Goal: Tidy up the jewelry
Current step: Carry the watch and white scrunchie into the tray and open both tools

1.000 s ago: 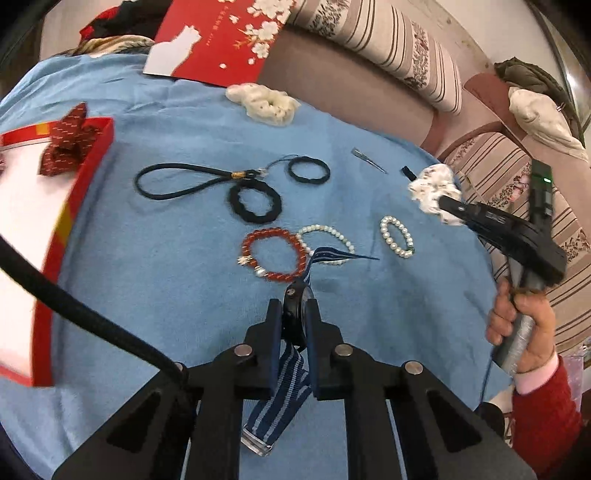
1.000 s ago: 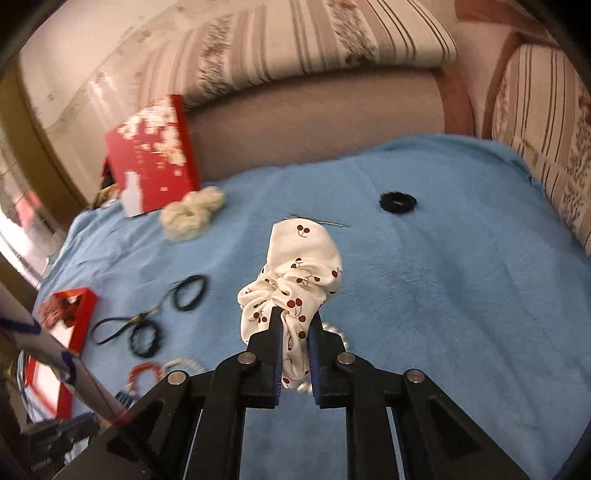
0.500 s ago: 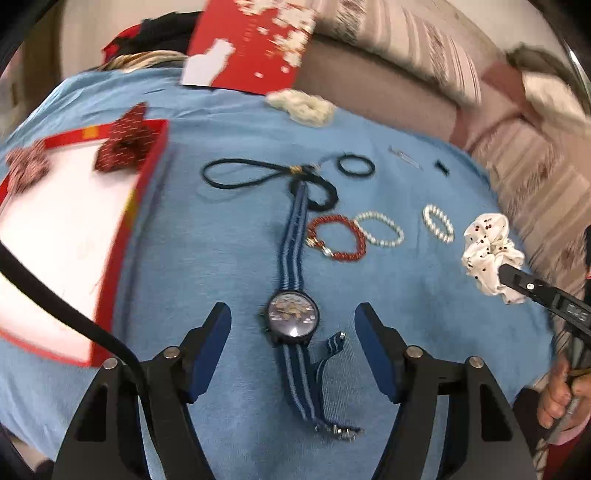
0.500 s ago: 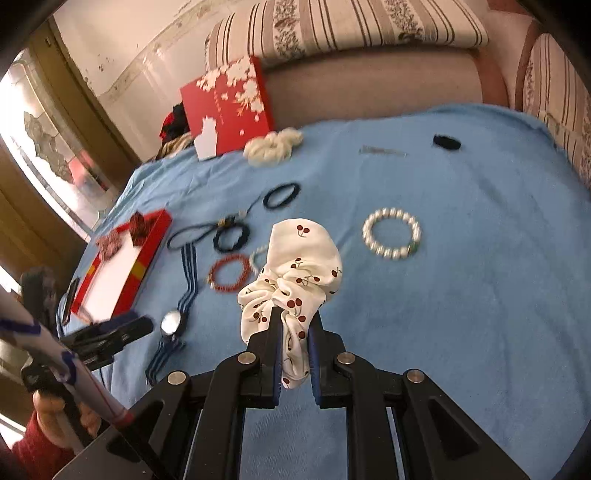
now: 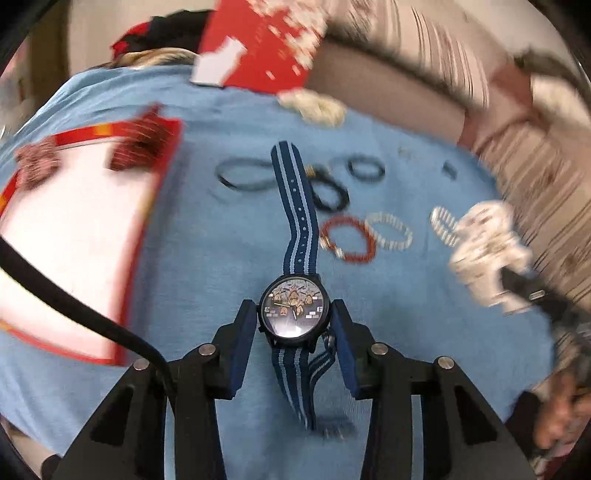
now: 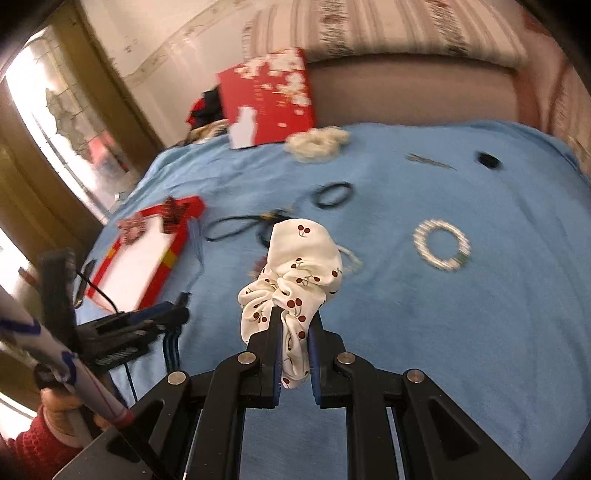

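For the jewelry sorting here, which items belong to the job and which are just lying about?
Job: watch between left gripper fingers; cherry scrunchie in right gripper; red bracelet; pearl bracelet; black hair tie; red tray.

Lying about: red card; sofa cushion.

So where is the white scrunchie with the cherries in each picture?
Left wrist view: the scrunchie is at the right edge, blurred, beside the bead bracelets.
Right wrist view: the scrunchie is in the centre, pinched in the right hand-held gripper.
Shared landmark: the red flowered box at the far side of the blue blanket.
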Action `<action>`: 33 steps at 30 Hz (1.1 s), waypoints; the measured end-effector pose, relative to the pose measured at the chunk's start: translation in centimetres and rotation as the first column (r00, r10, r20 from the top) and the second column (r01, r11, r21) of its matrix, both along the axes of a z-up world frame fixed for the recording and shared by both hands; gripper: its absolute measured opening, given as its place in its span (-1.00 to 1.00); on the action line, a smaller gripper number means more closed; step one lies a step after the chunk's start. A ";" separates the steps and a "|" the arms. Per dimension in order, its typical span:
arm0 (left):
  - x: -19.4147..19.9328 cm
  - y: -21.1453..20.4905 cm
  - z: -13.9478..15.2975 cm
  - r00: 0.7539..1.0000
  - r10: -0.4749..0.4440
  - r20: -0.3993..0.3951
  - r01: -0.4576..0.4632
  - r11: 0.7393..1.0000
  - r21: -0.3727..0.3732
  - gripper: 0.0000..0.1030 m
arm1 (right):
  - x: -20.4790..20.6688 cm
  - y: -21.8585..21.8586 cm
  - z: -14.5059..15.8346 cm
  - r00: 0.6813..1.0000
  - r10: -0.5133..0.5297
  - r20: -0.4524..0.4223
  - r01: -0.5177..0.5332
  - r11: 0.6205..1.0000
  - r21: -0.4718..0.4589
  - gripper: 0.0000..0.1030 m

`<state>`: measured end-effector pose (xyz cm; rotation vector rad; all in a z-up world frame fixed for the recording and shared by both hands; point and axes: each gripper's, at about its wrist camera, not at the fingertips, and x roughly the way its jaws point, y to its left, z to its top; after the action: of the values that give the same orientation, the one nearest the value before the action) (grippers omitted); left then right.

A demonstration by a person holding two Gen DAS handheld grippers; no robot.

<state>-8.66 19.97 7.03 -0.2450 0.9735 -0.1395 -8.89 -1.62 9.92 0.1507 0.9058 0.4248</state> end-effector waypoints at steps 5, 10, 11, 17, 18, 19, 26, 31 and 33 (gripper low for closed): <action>-1.0 8.3 5.4 0.988 0.126 0.087 -0.129 0.991 0.025 -0.23 | 2.1 7.3 2.2 0.990 0.138 0.027 -0.139 0.989 0.049 -0.74; 0.5 15.6 6.0 0.962 0.253 0.104 -0.267 0.952 0.152 -0.23 | 4.6 16.5 2.9 0.960 0.278 0.033 -0.280 0.955 0.098 -0.74; 1.1 17.4 5.5 0.955 0.281 0.090 -0.293 0.943 0.160 -0.23 | 5.0 18.4 2.7 0.953 0.300 0.032 -0.302 0.948 0.095 -0.74; 2.8 24.3 2.2 0.923 0.385 0.012 -0.383 0.911 0.152 -0.23 | 9.0 28.1 -0.3 0.932 0.360 -0.036 -0.354 0.929 0.109 -0.74; 2.9 25.1 1.7 0.919 0.393 -0.003 -0.389 0.910 0.145 -0.25 | 9.7 29.3 -1.2 0.929 0.366 -0.058 -0.358 0.927 0.110 -0.74; 3.2 25.7 1.2 0.918 0.397 -0.015 -0.392 0.909 0.141 -0.25 | 10.1 30.2 -2.1 0.926 0.367 -0.084 -0.358 0.927 0.113 -0.74; 3.8 27.2 -1.5 0.925 0.374 -0.065 -0.364 0.922 0.130 -0.25 | 10.4 32.8 -6.8 0.906 0.385 -0.176 -0.377 0.923 0.080 -0.74; 4.2 27.4 -2.0 0.926 0.370 -0.069 -0.359 0.924 0.130 -0.25 | 9.3 33.3 -7.7 0.891 0.406 -0.201 -0.396 0.914 0.092 -0.68; 3.8 27.6 -1.2 0.925 0.377 -0.048 -0.370 0.923 0.103 -0.16 | 8.9 33.7 -7.7 0.890 0.413 -0.194 -0.406 0.911 0.075 -0.57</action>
<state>-4.84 47.57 5.83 -0.3481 0.9801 0.2656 0.00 32.07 2.27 0.0301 1.1404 0.8305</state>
